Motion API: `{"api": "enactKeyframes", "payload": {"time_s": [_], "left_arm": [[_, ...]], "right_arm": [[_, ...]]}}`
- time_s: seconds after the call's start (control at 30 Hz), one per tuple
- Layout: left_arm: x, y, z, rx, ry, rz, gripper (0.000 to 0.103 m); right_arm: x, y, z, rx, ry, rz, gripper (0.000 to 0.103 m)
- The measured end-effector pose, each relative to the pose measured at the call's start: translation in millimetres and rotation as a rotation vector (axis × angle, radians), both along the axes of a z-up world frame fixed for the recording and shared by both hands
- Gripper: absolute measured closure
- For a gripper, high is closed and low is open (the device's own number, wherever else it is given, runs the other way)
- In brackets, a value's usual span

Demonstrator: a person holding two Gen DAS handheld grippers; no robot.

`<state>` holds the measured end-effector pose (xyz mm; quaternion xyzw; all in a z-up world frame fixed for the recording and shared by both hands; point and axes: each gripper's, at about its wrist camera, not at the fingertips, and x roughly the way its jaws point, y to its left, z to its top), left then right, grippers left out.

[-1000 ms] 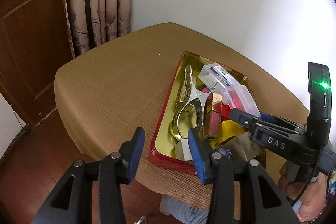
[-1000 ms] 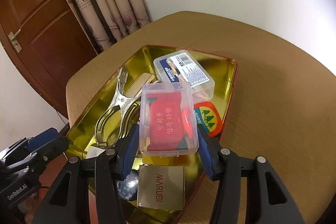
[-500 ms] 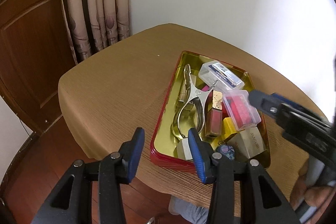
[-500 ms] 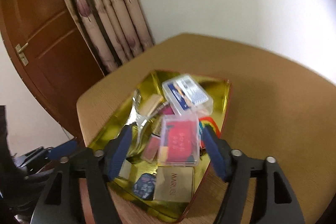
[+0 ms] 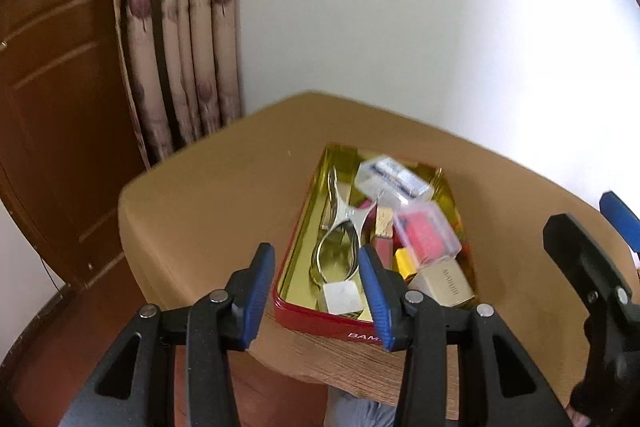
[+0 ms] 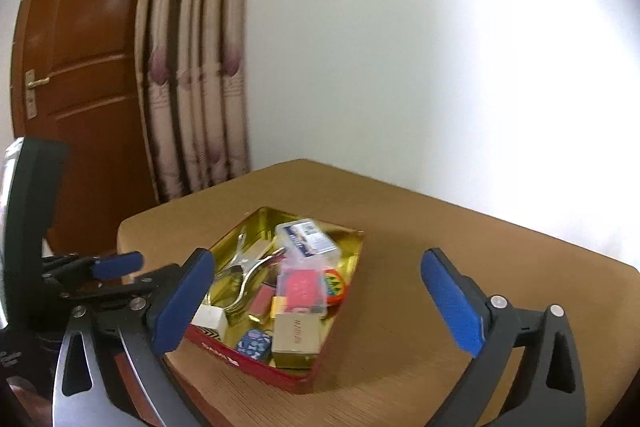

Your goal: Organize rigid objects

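A plain white wall (image 6: 420, 47) stands at the far side, brightly lit toward the right. Left of it hangs a beige patterned curtain (image 6: 192, 75), then a brown wooden door (image 6: 80, 67). A tan table (image 6: 460, 239) fills the near ground.

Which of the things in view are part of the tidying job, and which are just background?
Job:
- red metal tin with gold inside
- clear plastic box with red contents
- clear plastic box with blue-and-white label
- silver metal clamp
- gold MARUBI box
- right claw, opening, empty

Background:
- brown wooden table
- patterned beige curtain
- brown wooden door
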<state>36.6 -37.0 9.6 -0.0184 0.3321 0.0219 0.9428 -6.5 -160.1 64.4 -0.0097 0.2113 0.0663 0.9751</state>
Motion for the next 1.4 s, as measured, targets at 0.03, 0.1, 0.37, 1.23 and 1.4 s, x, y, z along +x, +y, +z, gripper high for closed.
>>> {"api": "enactKeyframes", "payload": {"time_s": [0.03,0.1,0.37,1.23,1.4], "left_arm": [[-4.5,-2.0,4.5,0.009,-0.024,-0.002,0.059],[-12.8,-6.1,14.6,0.026,-0.060,-0.011,0.059],[-34.1,-5.9,40.8,0.001,-0.061,-0.056,0.059],[-34.8,-3.1,8.0,0.090,0.007,-0.016,0.059],[-30.1,-2.7,2.9,0.087,0.040,-0.024,0.058]], "right_arm": [[-3.9,-1.7,2.0,-0.005,-0.006,-0.005,0.001],[-12.9,-3.9,6.0,-0.017,-0.024,-0.012,0.001],[-50.5,-7.8,22.2,0.008,-0.152,-0.084,0.001],[-49.1,-4.8,11.5,0.026,-0.043,-0.110,0.001],[-45.0,-8.4,5.8,0.041,-0.017,-0.116,0.001]]}}
